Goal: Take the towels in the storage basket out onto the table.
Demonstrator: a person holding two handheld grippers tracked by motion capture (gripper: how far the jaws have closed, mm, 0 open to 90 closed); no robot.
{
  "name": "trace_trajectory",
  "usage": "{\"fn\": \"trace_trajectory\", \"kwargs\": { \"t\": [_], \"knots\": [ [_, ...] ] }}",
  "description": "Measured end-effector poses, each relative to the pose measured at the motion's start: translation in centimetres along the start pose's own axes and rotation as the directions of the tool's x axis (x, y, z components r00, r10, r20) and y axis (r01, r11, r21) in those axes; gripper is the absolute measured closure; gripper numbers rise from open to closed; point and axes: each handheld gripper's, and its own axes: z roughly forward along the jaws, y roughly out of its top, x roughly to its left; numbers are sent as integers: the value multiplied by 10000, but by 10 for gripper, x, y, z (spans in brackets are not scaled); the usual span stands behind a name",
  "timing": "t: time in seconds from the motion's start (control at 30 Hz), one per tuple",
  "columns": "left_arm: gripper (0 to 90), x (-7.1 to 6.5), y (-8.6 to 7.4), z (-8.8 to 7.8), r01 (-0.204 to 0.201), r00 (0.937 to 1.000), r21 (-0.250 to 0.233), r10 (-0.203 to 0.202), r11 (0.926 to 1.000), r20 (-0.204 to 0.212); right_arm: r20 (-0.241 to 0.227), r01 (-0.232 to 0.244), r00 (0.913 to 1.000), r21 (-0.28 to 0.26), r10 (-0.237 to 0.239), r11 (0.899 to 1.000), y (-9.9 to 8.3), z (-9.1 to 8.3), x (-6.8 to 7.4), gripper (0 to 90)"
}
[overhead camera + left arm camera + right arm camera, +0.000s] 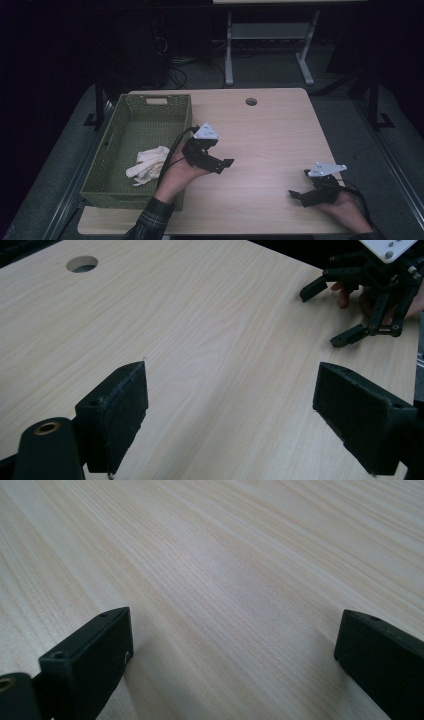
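Lying in basket (131, 195), cloth (148, 165) beside left gripper (224, 164), seemingly apart.

No readable text, label, brand or number anywhere, tiny dark marks on the grey three-cornered plate of the left gripper (227, 163) too small to make out, likewise on the right gripper (300, 189) plate

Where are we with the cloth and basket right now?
Done, by the look of it: the white cloth lies inside the green basket. In hand: nothing; the left gripper and right gripper are open above bare table. No loose item left on the tabletop.
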Motion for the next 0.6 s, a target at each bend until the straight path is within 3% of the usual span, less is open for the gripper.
{"fn": "trace_trajectory", "kwargs": {
  "t": [0.6],
  "knots": [
    [141, 19, -7, -24, 175, 9995, 87, -173, 9998, -252, -10, -8, 10000, -30, 8, 10000, 0, 0, 0, 20]
  ]
}}
